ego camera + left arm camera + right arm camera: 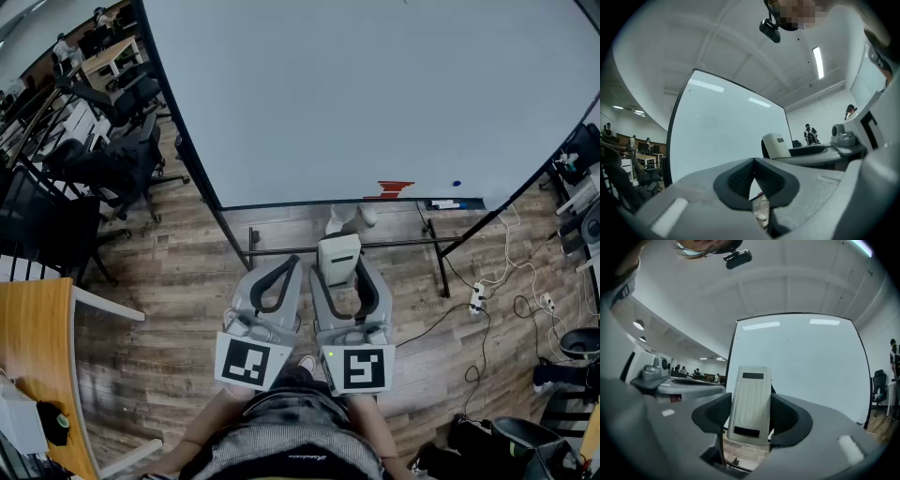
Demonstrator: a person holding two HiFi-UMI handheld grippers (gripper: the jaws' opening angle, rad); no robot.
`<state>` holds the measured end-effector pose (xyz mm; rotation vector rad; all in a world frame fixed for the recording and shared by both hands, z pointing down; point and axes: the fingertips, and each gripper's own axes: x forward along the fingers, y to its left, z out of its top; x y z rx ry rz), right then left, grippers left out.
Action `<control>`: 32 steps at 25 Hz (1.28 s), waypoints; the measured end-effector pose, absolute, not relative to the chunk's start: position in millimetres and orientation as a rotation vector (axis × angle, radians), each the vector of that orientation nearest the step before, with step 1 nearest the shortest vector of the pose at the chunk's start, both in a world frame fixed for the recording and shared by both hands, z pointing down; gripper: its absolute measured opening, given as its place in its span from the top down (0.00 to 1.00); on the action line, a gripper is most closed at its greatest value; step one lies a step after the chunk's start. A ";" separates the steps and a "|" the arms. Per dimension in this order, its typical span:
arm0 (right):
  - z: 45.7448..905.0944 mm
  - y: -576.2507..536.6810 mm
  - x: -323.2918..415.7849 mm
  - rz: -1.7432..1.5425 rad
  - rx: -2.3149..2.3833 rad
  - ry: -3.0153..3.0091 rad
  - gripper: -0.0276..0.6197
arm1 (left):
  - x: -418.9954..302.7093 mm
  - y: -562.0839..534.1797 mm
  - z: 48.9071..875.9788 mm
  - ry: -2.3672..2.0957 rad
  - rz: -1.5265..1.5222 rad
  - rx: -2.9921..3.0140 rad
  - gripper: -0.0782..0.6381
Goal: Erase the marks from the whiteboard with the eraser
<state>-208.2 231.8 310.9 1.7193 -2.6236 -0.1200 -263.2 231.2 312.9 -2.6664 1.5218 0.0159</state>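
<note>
The right gripper [750, 417] clamps the pale eraser [750, 401] upright; beside it the left gripper [753, 163] sits closed tip to tip, empty; ahead stands the whiteboard [375, 94], whose red marks [395, 188] (low, just beyond the eraser) only the head view shows.

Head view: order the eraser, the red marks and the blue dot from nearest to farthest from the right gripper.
1. eraser, clamped between the jaws of the right gripper.
2. red marks, ahead, low on the whiteboard.
3. blue dot, further right on the same board.
</note>
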 end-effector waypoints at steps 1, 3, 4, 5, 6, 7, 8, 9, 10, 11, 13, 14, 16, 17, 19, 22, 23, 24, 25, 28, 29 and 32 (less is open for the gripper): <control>309.7 231.3 -208.1 -0.128 1.722 -2.636 0.56 | -263.1 230.5 313.0 1.525 0.019 -2.660 0.89; 308.0 228.9 -207.6 -0.136 1.723 -2.660 0.55 | -262.5 227.8 313.7 1.533 0.028 -2.652 0.89; 307.6 226.7 -207.2 -0.133 1.720 -2.672 0.55 | -262.1 225.5 314.2 1.538 0.034 -2.650 0.89; 307.7 224.0 -207.0 -0.128 1.716 -2.682 0.55 | -261.8 222.8 314.6 1.543 0.041 -2.649 0.89; 308.6 221.1 -207.0 -0.124 1.708 -2.689 0.55 | -262.0 220.1 315.2 1.548 0.047 -2.648 0.89; 310.3 218.1 -207.3 -0.120 1.697 -2.694 0.55 | -262.7 217.6 316.1 1.554 0.048 -2.647 0.89; 312.2 215.0 -207.9 -0.116 1.689 -2.698 0.55 | -263.7 215.3 316.9 1.558 0.050 -2.646 0.89; 313.8 212.3 -208.8 -0.108 1.683 -2.703 0.55 | -265.1 213.8 317.9 1.565 0.055 -2.647 0.89; 315.2 210.5 -210.5 -0.099 1.678 -2.708 0.55 | -267.1 213.1 319.4 1.574 0.058 -2.650 0.89; 316.2 209.1 -213.3 -0.091 1.671 -2.713 0.55 | -269.7 212.4 321.2 1.583 0.056 -2.654 0.89; 316.9 205.2 -219.9 -0.086 1.660 -2.721 0.55 | -276.5 208.6 323.3 1.597 0.052 -2.653 0.89; 316.9 202.1 -222.9 -0.089 1.659 -2.725 0.55 | -280.6 205.3 323.6 1.604 0.052 -2.648 0.89; 316.7 192.7 -227.9 -0.099 1.661 -2.727 0.55 | -289.3 195.7 325.0 1.624 0.054 -2.640 0.89; 316.8 186.1 -230.3 -0.103 1.662 -2.726 0.55 | -293.5 189.1 325.7 1.632 0.059 -2.638 0.89; 317.4 169.3 -236.7 -0.114 1.664 -2.724 0.55 | -302.5 172.9 326.2 1.641 0.077 -2.626 0.89; 316.8 137.7 -253.8 -0.140 1.671 -2.724 0.55 | -319.8 142.2 327.6 1.646 0.103 -2.621 0.88; 316.1 126.0 -261.5 -0.147 1.669 -2.725 0.55 | -326.0 130.6 327.9 1.642 0.104 -2.624 0.89; 315.3 113.9 -269.7 -0.154 1.665 -2.726 0.55 | -332.2 118.4 327.7 1.636 0.103 -2.626 0.89; 314.1 101.2 -277.6 -0.162 1.659 -2.725 0.55 | -338.0 106.0 326.7 1.627 0.103 -2.627 0.89; 309.4 62.6 -297.1 -0.173 1.664 -2.718 0.55 | -353.6 67.9 321.1 1.606 0.109 -2.633 0.89; 307.6 50.6 -302.6 -0.169 1.672 -2.717 0.55 | -358.1 55.8 319.6 1.598 0.111 -2.642 0.89; 306.0 23.4 -319.3 -0.165 1.689 -2.706 0.55 | -369.5 28.9 317.3 1.552 0.122 -2.674 0.89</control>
